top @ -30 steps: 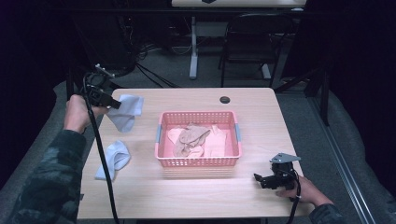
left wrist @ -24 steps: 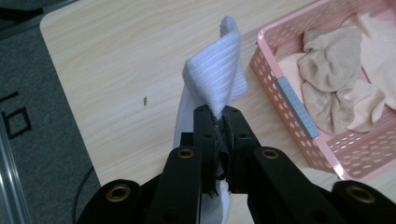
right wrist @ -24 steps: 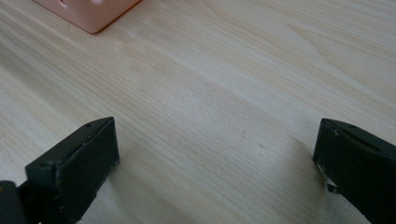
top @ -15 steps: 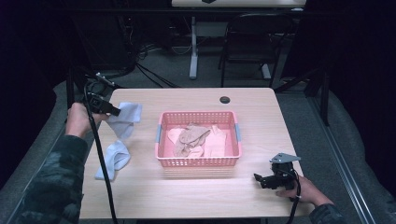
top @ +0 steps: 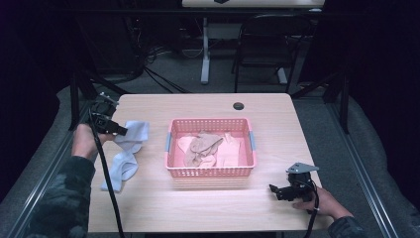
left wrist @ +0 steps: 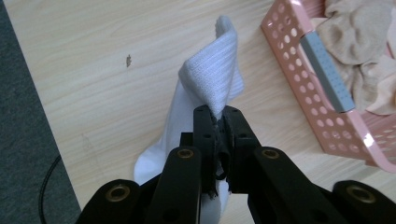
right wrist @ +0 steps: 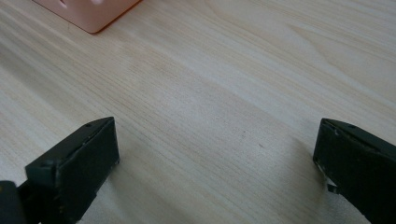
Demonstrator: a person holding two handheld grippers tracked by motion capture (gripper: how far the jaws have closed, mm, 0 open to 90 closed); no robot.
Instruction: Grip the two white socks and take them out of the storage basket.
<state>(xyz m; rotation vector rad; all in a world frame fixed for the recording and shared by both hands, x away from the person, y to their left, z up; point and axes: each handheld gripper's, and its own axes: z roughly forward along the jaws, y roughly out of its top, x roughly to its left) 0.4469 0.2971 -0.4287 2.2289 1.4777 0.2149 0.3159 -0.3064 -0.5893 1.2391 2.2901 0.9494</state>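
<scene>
Wide wooden surface (top: pixel 208 208) first, pale grain running across it, with a dark chair (top: pixel 260 47) standing on the floor beyond its far edge. Mid-surface sits the pink perforated basket (top: pixel 210 171), grey handle pads on its short ends, and inside it lies a heap of beige and tan garments (top: pixel 203 148), crumpled together, plus a paler pinkish piece toward its right side. No label or writing can be read on the basket or the fabric.

Over to the left side: a light blue-white sock (top: pixel 124 158) stretches along the surface just beside the basket, apart from it. Its lower end lies flat; its upper end is lifted and folded over. The left gripper (top: pixel 120 131) has that end, and from the left gripper view the black jaws are pressed together on the ribbed cuff of the sock (left wrist: pixel 212 84), the fabric rising out between the tips and draping forward, the basket's corner (left wrist: pixel 322 79) off to the right.

Right side now: the right gripper (top: pixel 275 190) rests low near the front right corner of the surface, held by a hand (top: pixel 322 203), well apart from the basket. Its jaws stand wide apart with bare wood between them, gripping nothing. A small dark round object (top: pixel 238 105) sits near the far edge.
</scene>
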